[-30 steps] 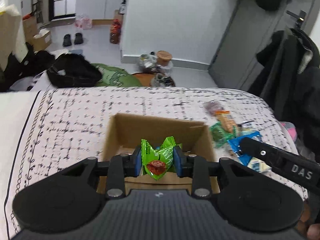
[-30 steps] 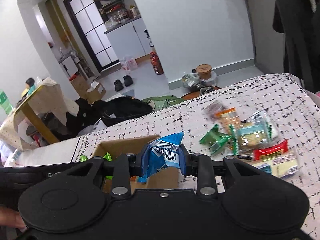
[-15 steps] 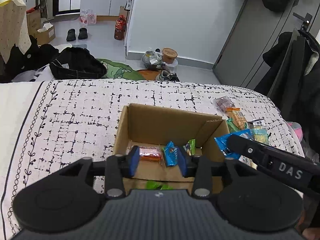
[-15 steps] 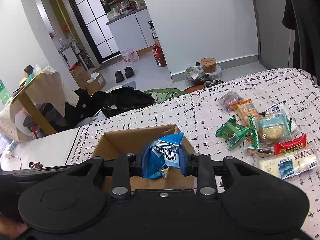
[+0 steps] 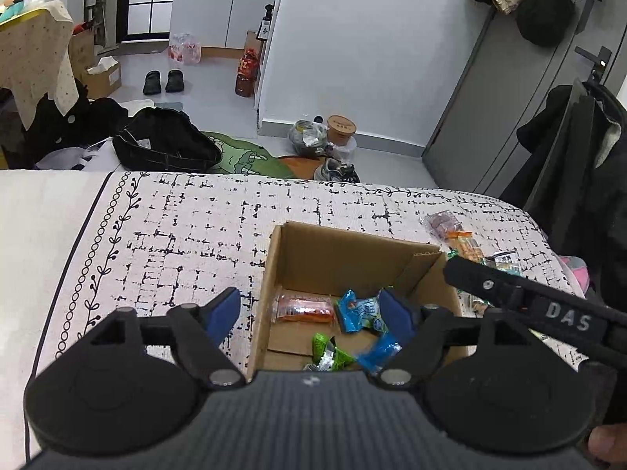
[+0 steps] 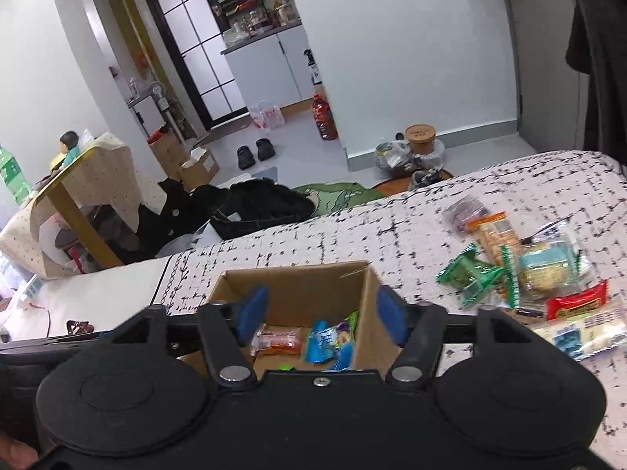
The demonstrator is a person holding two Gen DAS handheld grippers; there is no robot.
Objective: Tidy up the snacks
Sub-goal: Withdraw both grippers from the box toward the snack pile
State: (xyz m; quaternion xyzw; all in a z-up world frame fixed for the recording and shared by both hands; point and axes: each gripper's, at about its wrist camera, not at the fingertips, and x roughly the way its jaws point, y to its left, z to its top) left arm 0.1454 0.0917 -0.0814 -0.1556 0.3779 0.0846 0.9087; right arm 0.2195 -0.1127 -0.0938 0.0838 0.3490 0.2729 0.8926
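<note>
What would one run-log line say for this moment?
left gripper: jaws opening, empty | right gripper: jaws opening, empty | both over cardboard box | snacks in box: several | loose snack pile beside box

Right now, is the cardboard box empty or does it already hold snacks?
Not empty. The cardboard box stands open-topped, with an orange packet, blue packets and a green packet lying on its floor.

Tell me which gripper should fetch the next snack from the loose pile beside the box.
Right. The right gripper has the snack pile close on its own side, jaws opening and empty. The left gripper, jaws also opening and empty, sits across the cardboard box from it.
</note>
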